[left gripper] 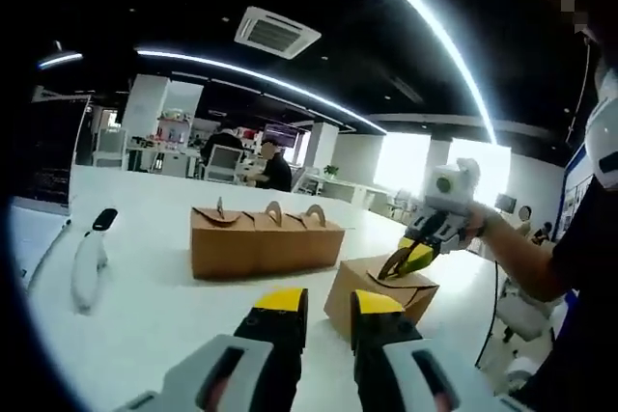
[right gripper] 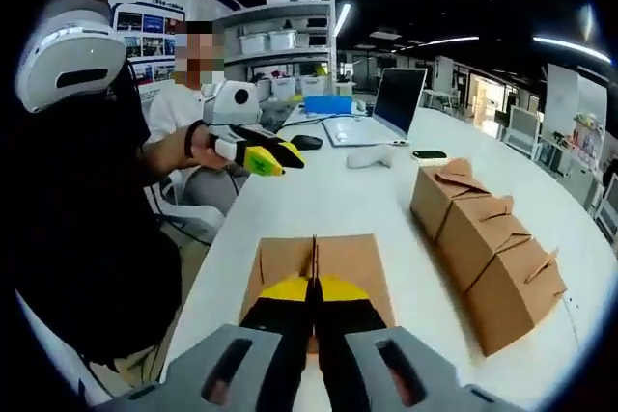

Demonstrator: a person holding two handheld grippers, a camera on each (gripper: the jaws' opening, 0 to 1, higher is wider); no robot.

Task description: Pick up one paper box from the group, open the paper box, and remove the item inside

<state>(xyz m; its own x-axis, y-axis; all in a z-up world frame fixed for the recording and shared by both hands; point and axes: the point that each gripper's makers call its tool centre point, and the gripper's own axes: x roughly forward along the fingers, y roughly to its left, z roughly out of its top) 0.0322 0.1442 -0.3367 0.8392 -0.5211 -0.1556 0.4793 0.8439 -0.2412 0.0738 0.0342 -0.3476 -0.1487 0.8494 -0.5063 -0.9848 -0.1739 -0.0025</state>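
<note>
Left gripper view shows your left gripper (left gripper: 328, 306) held low over the white table (left gripper: 145, 296), its yellow-tipped jaws standing narrowly apart with nothing between them. Just ahead of those tips sits a single paper box (left gripper: 381, 301), set apart from a row of three more boxes (left gripper: 266, 238) that stand touching one another farther back on the table. Your right gripper (left gripper: 410, 258) comes in from the right of this view, its jaws pinched together on the handle tab (left gripper: 401, 260) at the top of the single box. Off to the left lie a white handheld device (left gripper: 89, 262) and a laptop (left gripper: 43, 156), and people sit at desks (left gripper: 237, 161) in the background.

From the right gripper view, you see your right gripper (right gripper: 313, 288) with its jaws pressed together on the upright tab (right gripper: 314, 253) along the top seam of the single box (right gripper: 333, 272), which lies directly under the camera. The row of boxes (right gripper: 488, 238) runs along the right side of the table (right gripper: 367, 200), well apart from the one you hold. Your left gripper (right gripper: 275, 156) hovers above the table edge at the left, and from this angle you cannot tell how wide its jaws stand. Farther back you have an open laptop (right gripper: 386, 108), a phone (right gripper: 429, 154), a mouse (right gripper: 307, 142) and shelves of white bins (right gripper: 280, 41).
</note>
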